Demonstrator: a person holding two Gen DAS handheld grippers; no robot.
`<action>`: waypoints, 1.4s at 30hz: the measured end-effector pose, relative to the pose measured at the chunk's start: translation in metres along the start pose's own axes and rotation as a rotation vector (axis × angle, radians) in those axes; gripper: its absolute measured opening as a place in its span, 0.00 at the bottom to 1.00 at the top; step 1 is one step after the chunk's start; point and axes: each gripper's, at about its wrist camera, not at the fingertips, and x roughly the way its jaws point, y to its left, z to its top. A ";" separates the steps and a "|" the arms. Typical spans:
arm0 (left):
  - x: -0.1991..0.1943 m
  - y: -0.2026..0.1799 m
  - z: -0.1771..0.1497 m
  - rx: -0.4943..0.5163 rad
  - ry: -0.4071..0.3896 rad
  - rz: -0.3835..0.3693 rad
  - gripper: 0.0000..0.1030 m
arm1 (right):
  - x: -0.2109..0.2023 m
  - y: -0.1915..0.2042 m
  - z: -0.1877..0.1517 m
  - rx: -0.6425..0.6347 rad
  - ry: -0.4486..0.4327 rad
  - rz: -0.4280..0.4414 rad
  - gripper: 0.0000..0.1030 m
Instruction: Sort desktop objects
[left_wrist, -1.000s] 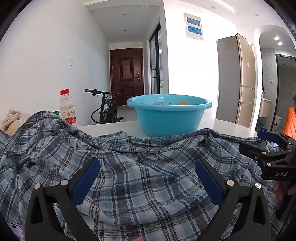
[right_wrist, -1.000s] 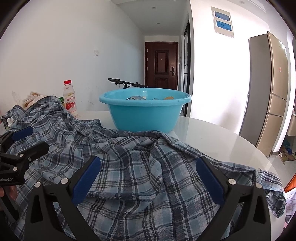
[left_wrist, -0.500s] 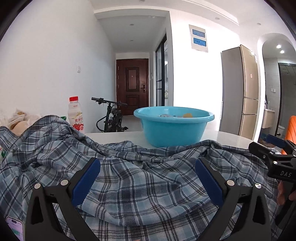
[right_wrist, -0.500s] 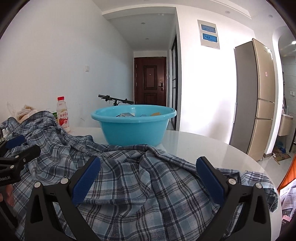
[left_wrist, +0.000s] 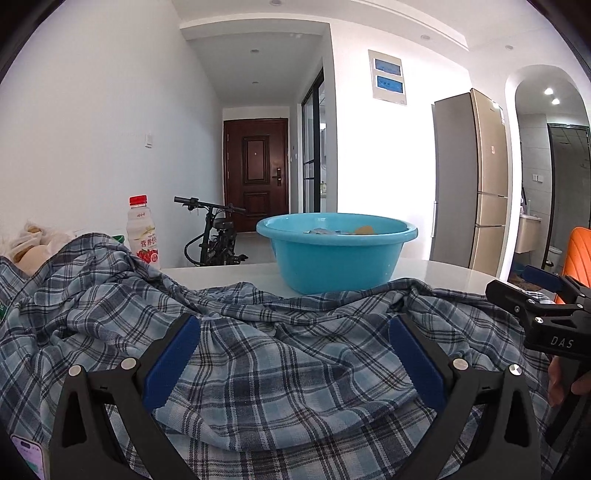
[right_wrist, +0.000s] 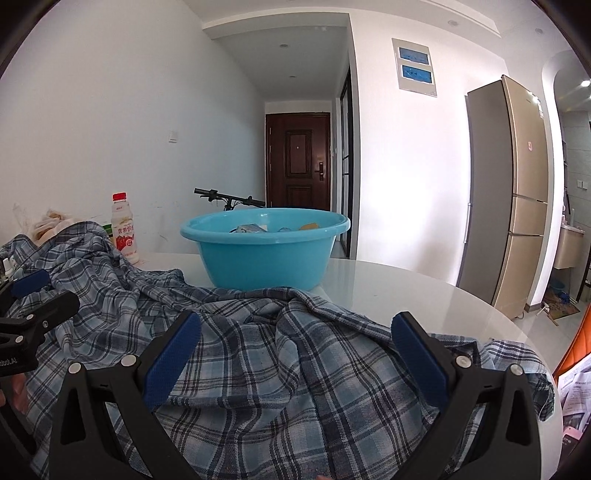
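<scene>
The white round table (right_wrist: 424, 295) carries everything here, and most of its near half lies under the crumpled blue plaid shirt (left_wrist: 280, 362), which spreads from the far left past the middle and trails a sleeve toward the right edge. Behind the shirt, touching its far folds, stands the turquoise basin (left_wrist: 336, 258) with a few small items already inside; what they are is too small to tell. Left of the basin, upright and near the shirt's raised hump, stands the milk drink bottle (left_wrist: 142, 232), with a bag of rounded things (left_wrist: 29, 247) beyond the cloth at the far left. Compared with a second ago both cameras have tilted up and drawn back a little: the basin and bottle sit lower in the views, more ceiling shows, and the cloth itself lies in the same folds. That suggests the shirt has not been lifted and the hands are only squaring up to it. The left gripper (left_wrist: 293, 360) hovers over the shirt with its jaws spread wide and nothing between them; the right gripper (right_wrist: 295, 360) is equally wide apart and empty, just above the cloth. Each tool shows at the edge of the other's view. The shirt is probably the next thing to sort.
</scene>
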 end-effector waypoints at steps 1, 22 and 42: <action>0.000 0.000 0.000 0.000 0.000 0.002 1.00 | 0.000 0.000 0.000 0.000 -0.001 -0.002 0.99; 0.000 -0.001 -0.001 -0.002 0.000 0.011 1.00 | -0.001 -0.003 0.000 0.009 -0.003 -0.020 0.99; 0.000 -0.001 -0.001 -0.002 0.000 0.011 1.00 | -0.001 -0.002 0.000 0.009 -0.003 -0.020 0.99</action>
